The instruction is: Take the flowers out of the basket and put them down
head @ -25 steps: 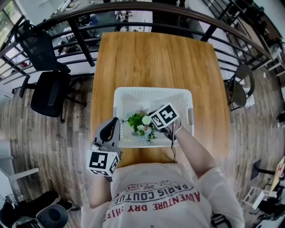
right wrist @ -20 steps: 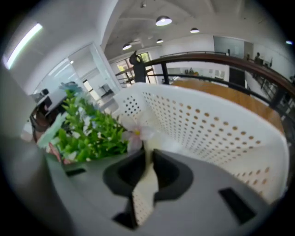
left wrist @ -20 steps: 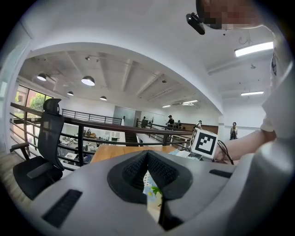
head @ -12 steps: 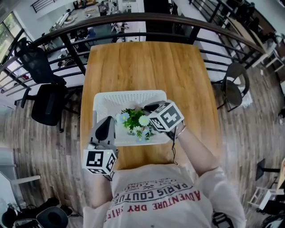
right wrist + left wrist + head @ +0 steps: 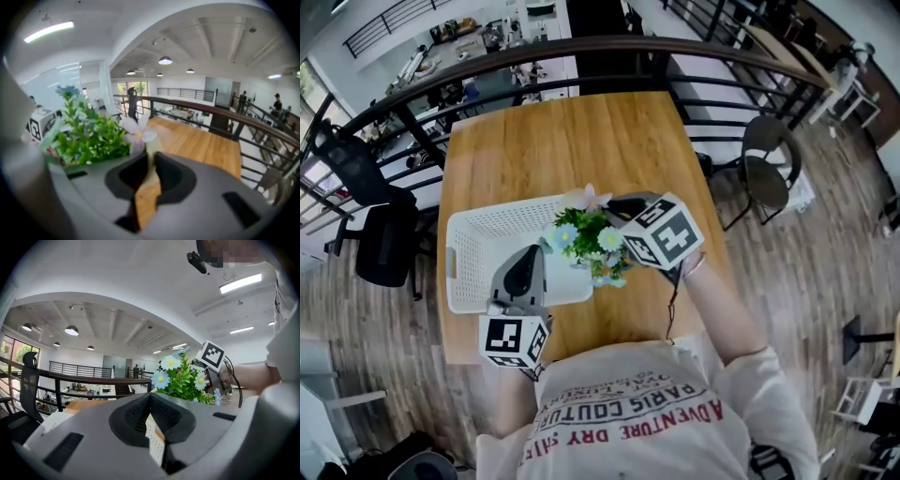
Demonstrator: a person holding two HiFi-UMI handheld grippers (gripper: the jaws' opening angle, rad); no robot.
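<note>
A bunch of green artificial flowers (image 5: pixel 586 246) with white, blue and pink blooms hangs above the right end of the white lattice basket (image 5: pixel 478 234). My right gripper (image 5: pixel 617 206) is shut on its stems, with a pink bloom (image 5: pixel 137 135) just past the jaws. In the left gripper view the flowers (image 5: pixel 185 380) stand ahead and to the right. My left gripper (image 5: pixel 523 272) hovers at the basket's front rim; its fingertips meet with nothing between them, and basket lattice shows behind them. The basket sits at the left side of the wooden table (image 5: pixel 581 141).
Bare tabletop lies right of the basket and beyond it. A dark curved railing (image 5: pixel 534 56) runs past the table's far edge. A black office chair (image 5: pixel 384 244) stands left of the table, and a round chair (image 5: pixel 769 169) to its right.
The right gripper has lifted the flowers out of the basket and carried them rightward, towards its right rim. The left gripper has stayed by the front rim.
</note>
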